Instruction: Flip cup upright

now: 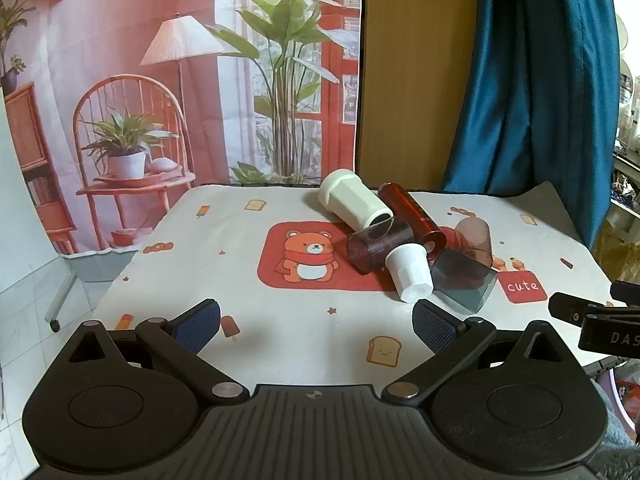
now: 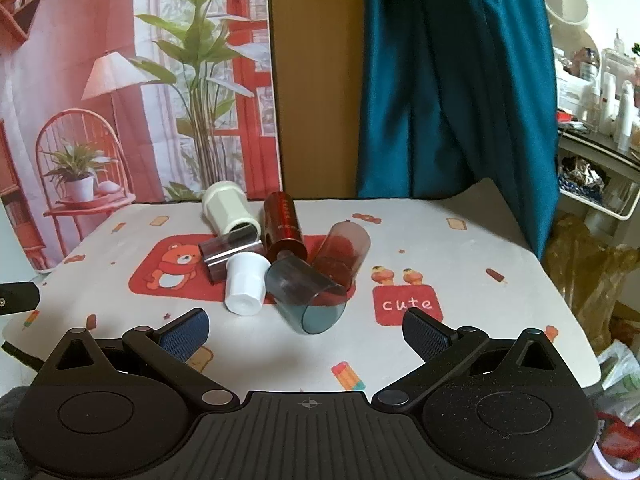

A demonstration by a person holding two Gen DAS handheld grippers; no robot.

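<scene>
Looking through the left wrist view, my left gripper (image 1: 316, 320) hangs over the near part of the table (image 1: 240, 320), jaws spread wide, nothing between the blue pads. Ahead and to the right, six cups lie tipped in one pile on the bear-print cloth (image 1: 304, 258). Small white cup (image 1: 409, 270) is nearest, base toward me, just past my right-side pad. Behind it the purple clear cup (image 1: 372, 246) lies crosswise, touching it. Cream cup (image 1: 354, 199) and red-brown cup (image 1: 414, 216) lie side by side further back, mouths toward me. Smoky grey cup (image 1: 464, 280) lies to the right, with a pale pink clear cup (image 1: 476, 238) behind it. My right gripper (image 1: 592, 316) pokes in at the right edge.

Right wrist view: right gripper (image 2: 306, 334) also wide open, empty, over the near table edge (image 2: 480, 352). Grey cup (image 2: 310, 296) is closest here, mouth facing me, roughly centred between the pads. White cup (image 2: 244, 286) sits just left of it, touching; purple cup (image 2: 226, 256) behind that. Red-brown cup (image 2: 283, 228) and cream cup (image 2: 228, 210) at the back, pink cup (image 2: 342, 252) leaning on the grey one. Teal curtain (image 2: 452, 80) hangs behind the table. No cup stands upright.
</scene>
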